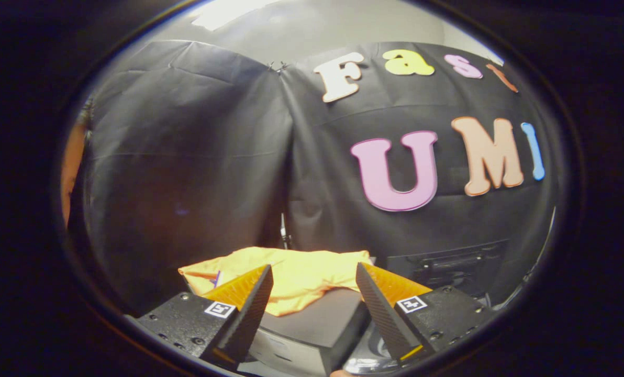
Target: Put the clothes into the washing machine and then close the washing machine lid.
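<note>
Just beyond the spread, empty gripper [314, 275]: yellow cloth [291, 275] heaped on a dark box [322, 319], hanging off its near left edge. Best to dip lower, bite a thick fold mid-heap, not the thin hem. Washer to the right, probably.

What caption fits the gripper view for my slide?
Open gripper facing a crumpled yellow cloth garment lying on a dark box-shaped surface.

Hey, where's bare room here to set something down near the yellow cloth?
A bare grey patch of the box-shaped surface lies between the open tool fingers, just below the crumpled yellow cloth. Farther back the cloth covers it, leaving that part crowded.
</note>
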Demonstrator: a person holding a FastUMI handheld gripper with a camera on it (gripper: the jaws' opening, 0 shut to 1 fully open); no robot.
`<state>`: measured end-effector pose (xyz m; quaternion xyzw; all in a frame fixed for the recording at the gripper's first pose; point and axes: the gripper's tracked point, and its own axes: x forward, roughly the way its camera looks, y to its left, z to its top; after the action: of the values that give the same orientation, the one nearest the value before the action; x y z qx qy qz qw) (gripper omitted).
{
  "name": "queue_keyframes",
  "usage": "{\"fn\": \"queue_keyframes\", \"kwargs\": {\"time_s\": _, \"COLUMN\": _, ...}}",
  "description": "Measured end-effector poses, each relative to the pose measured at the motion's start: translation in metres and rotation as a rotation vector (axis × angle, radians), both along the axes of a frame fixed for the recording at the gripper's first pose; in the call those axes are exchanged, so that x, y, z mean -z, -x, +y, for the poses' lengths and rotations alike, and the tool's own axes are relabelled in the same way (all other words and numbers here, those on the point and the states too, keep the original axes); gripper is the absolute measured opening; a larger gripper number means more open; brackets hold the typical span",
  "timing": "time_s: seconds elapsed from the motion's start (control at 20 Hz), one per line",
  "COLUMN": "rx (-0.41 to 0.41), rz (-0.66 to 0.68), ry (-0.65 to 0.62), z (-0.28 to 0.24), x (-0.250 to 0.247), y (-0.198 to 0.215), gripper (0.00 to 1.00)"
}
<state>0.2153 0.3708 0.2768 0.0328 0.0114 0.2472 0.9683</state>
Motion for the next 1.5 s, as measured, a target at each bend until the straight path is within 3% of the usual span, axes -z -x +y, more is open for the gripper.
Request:
{"fn": "queue_keyframes", "kwargs": {"time_s": 0.4, "rx": -0.08, "rz": 0.163, "ry": 0.223, "z": 0.084, "x": 0.044, "y": -0.046, "gripper": 0.97}}
{"fn": "queue_keyframes", "kwargs": {"time_s": 0.7, "rx": -0.108, "rz": 0.333, "ry": 0.32, "z": 0.103, "x": 0.095, "y": -0.053, "gripper": 0.99}}
{"fn": "queue_keyframes", "kwargs": {"time_s": 1.0, "rx": -0.117, "rz": 0.367, "ry": 0.289, "z": 0.108, "x": 0.101, "y": -0.051, "gripper": 0.96}}
{"fn": "queue_keyframes", "kwargs": {"time_s": 1.05, "rx": -0.12, "rz": 0.356, "ry": 0.291, "z": 0.11, "x": 0.099, "y": -0.051, "gripper": 0.9}}
{"fn": "queue_keyframes", "kwargs": {"time_s": 1.45, "rx": -0.179, "rz": 0.332, "ry": 0.266, "z": 0.128, "x": 0.098, "y": -0.039, "gripper": 0.07}}
{"fn": "queue_keyframes", "kwargs": {"time_s": 1.5, "rx": -0.176, "rz": 0.322, "ry": 0.27, "z": 0.127, "x": 0.098, "y": -0.039, "gripper": 0.05}}
